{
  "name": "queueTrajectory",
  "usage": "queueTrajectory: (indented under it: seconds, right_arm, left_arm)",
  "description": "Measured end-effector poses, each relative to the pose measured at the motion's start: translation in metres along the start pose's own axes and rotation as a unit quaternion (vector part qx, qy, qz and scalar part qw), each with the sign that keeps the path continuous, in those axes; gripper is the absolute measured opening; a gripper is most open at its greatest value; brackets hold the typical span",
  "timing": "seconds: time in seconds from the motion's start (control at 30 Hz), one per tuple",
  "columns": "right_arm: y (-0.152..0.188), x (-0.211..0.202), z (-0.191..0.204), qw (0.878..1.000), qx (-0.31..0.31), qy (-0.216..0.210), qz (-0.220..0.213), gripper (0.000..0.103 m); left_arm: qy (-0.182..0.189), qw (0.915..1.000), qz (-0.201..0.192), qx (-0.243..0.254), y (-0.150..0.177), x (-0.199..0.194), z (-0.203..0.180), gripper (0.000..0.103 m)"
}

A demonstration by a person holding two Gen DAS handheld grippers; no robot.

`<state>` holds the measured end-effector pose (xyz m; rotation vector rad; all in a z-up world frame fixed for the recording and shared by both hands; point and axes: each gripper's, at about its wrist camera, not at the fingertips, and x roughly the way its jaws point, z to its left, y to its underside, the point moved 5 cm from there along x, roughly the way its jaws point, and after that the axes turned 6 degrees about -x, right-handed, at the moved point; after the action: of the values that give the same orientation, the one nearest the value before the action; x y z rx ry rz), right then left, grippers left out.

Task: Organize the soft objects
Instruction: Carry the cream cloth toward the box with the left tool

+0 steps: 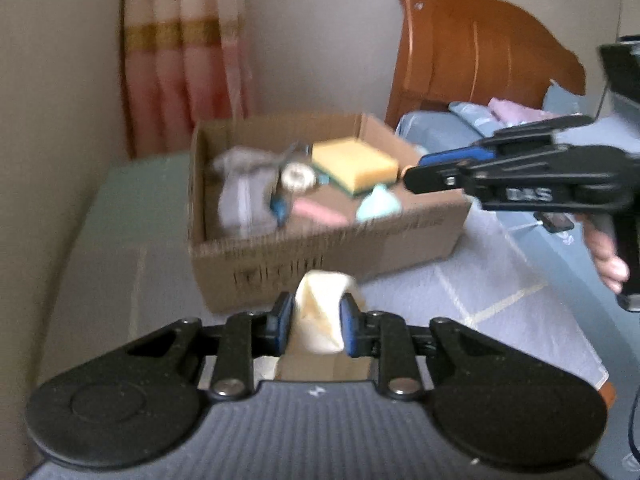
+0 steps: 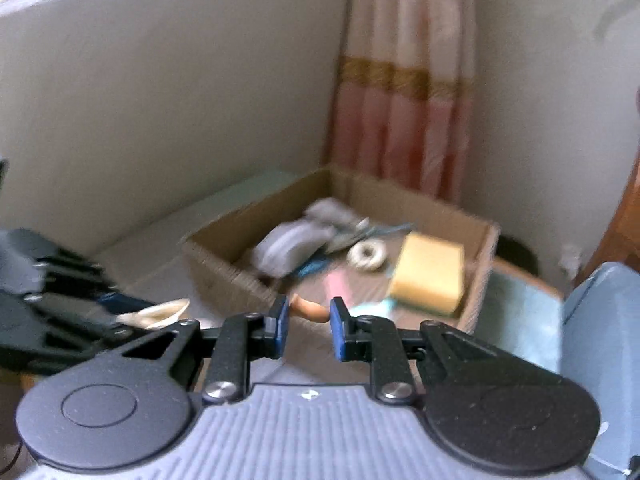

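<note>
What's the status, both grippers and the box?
Left gripper shut on cream soft piece. Right gripper shut on tan piece. Cardboard box ahead, unobstructed.

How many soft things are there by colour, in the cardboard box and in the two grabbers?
Grey: 1, plush bundle
White: 1, soft ring
Yellow: 1, sponge block
Pink: 1, flat pad
Pale blue: 1, foam wedge
Cream: 1, soft lump in the left gripper
Orange-brown: 1, small piece in the right gripper
Total: 7, five in the cardboard box; blurred bits beside the bundle uncounted.
</note>
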<state>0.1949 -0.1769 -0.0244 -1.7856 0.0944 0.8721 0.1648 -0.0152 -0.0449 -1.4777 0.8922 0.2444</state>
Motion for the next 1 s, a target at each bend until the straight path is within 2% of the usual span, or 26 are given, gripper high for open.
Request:
queueTrajectory:
  seconds: [0.23, 0.27, 0.3, 0.33, 0.37, 0.4, 0.5, 0.57, 0.67, 0.73, 0.77, 0.8, 0.83, 0.87, 0.9, 1.0]
  right_arm:
    - [-0.014, 0.007, -0.035, 0.999, 0.038, 0.03, -0.012, 0.026]
    - [-0.014, 0.008, -0.037, 0.999, 0.041, 0.03, -0.012, 0.026]
    - [-0.014, 0.009, -0.038, 0.999, 0.042, 0.031, -0.011, 0.026]
    - [-0.013, 0.01, -0.039, 0.999, 0.041, 0.033, -0.011, 0.026]
    - [-0.012, 0.01, -0.037, 0.999, 0.04, 0.032, -0.011, 0.026]
    - [-0.011, 0.009, -0.036, 0.999, 0.039, 0.03, -0.011, 0.026]
    - [-0.009, 0.009, -0.034, 0.999, 0.037, 0.026, -0.01, 0.026]
    - [-0.01, 0.01, -0.034, 0.999, 0.038, 0.025, -0.009, 0.026]
    - [-0.01, 0.011, -0.034, 0.999, 0.038, 0.026, -0.008, 0.026]
    - [-0.01, 0.012, -0.035, 0.999, 0.038, 0.028, -0.007, 0.026]
    - [-0.01, 0.012, -0.035, 0.999, 0.037, 0.029, -0.007, 0.026]
    - [-0.009, 0.014, -0.036, 0.999, 0.038, 0.03, -0.005, 0.026]
    - [-0.009, 0.016, -0.038, 0.999, 0.038, 0.034, -0.003, 0.026]
    - [-0.009, 0.018, -0.039, 0.999, 0.038, 0.037, -0.002, 0.026]
    - [-0.009, 0.02, -0.041, 0.998, 0.038, 0.043, 0.0, 0.026]
    - [-0.009, 0.026, -0.048, 0.998, 0.042, 0.053, 0.003, 0.026]
  left_arm:
    - [0.011, 0.9988, -0.039, 0.027, -0.026, -0.017, -0.011, 0.024]
    - [0.012, 0.9988, -0.039, 0.028, -0.025, -0.017, -0.012, 0.03]
    - [0.013, 0.9989, -0.035, 0.028, -0.022, -0.015, -0.011, 0.055]
    - [0.009, 0.9994, -0.019, 0.029, -0.016, -0.008, -0.011, 0.074]
    - [0.0, 0.9996, -0.006, 0.029, -0.009, -0.003, -0.01, 0.1]
    - [-0.005, 0.9996, -0.006, 0.028, -0.002, 0.002, -0.008, 0.097]
    - [-0.003, 0.9995, 0.017, 0.026, 0.014, 0.021, -0.004, 0.097]
    - [-0.015, 0.9992, 0.033, 0.016, 0.022, 0.036, -0.001, 0.096]
    - [-0.011, 0.9982, 0.059, 0.003, 0.033, 0.054, 0.0, 0.094]
    - [-0.004, 0.9982, 0.06, 0.008, 0.037, 0.061, -0.004, 0.093]
    - [-0.009, 0.9978, 0.065, 0.01, 0.038, 0.064, -0.005, 0.079]
    - [-0.011, 0.9972, 0.073, 0.011, 0.04, 0.068, -0.005, 0.056]
    - [-0.022, 0.9975, 0.065, 0.015, 0.041, 0.068, -0.006, 0.051]
    - [-0.023, 0.9975, 0.065, 0.019, 0.04, 0.067, -0.007, 0.03]
    - [-0.021, 0.9976, 0.064, 0.018, 0.038, 0.067, -0.007, 0.021]
    - [-0.004, 0.9974, 0.071, -0.01, 0.037, 0.065, -0.002, 0.012]
